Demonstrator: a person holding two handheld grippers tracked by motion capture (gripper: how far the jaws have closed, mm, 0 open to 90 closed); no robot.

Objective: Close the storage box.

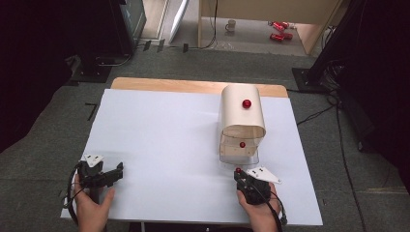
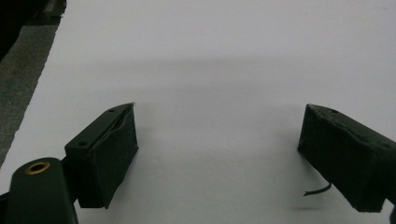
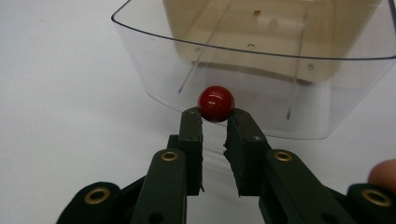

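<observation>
Right gripper [image 3: 215,119]: clamped on red knob [image 3: 215,103], just before bread box [image 1: 241,121].
Left gripper [image 2: 217,140]: jaws wide, nothing between, well left of bread box.
Table [image 1: 159,140]: white.

Bread box [image 1: 241,116] on table [image 1: 159,140], right of centre; drawer [image 3: 261,70] before it.

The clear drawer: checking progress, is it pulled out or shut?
Pulled out: the clear drawer juts from the beige box, knob held by the right gripper.
</observation>
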